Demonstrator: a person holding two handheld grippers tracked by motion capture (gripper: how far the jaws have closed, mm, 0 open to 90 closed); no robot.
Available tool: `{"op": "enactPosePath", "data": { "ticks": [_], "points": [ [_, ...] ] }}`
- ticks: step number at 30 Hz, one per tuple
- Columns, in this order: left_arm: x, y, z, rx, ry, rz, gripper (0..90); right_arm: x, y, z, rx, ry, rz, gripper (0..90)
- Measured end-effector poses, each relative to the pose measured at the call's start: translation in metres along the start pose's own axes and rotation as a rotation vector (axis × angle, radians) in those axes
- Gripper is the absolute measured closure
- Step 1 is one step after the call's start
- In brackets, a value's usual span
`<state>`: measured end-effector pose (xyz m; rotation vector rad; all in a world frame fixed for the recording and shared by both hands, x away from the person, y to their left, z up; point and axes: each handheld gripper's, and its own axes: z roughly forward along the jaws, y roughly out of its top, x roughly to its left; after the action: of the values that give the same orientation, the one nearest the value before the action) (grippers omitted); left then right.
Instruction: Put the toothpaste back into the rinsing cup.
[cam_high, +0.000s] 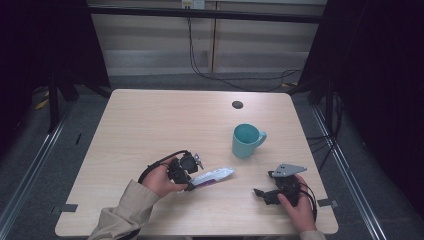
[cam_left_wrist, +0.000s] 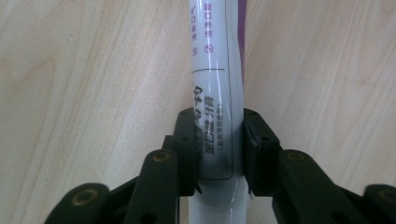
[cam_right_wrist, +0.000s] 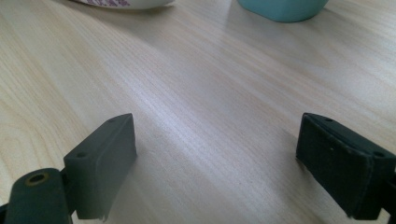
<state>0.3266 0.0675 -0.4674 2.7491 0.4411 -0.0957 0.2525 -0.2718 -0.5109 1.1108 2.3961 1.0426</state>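
Gripping the white tube (cam_left_wrist: 215, 93) near its cap end, my left tongs (cam_left_wrist: 218, 149) are clamped on it, both pads pressing its sides as it lies flat on the worktop (cam_high: 150, 125). My right tongs (cam_right_wrist: 217, 158) stand wide apart, well clear of the tube.

Left gripper (cam_high: 192, 176) jaws clamped, right gripper (cam_high: 260, 192) jaws spread wide, low over table
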Motion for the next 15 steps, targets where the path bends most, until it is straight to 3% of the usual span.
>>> {"op": "enactPosePath", "data": {
  "ticks": [2, 5, 11, 15],
  "points": [
    [0.002, -0.005, 0.0, -0.032, -0.018, -0.04, 72.3, 0.0, 0.0, 0.0, 0.0, 0.0, 0.0, 11.4],
    [0.004, -0.011, -0.005, -0.077, -0.041, -0.059, 72.4, 0.0, 0.0, 0.0, 0.0, 0.0, -0.002, 11.4],
    [0.006, -0.018, -0.017, -0.183, -0.056, -0.101, 72.4, -0.001, 0.001, 0.0, 0.004, 0.002, 0.0, 11.3],
    [0.005, -0.019, -0.022, -0.213, -0.042, -0.115, 72.4, -0.001, 0.001, 0.001, 0.005, 0.0, 0.001, 11.3]
  ]
}}
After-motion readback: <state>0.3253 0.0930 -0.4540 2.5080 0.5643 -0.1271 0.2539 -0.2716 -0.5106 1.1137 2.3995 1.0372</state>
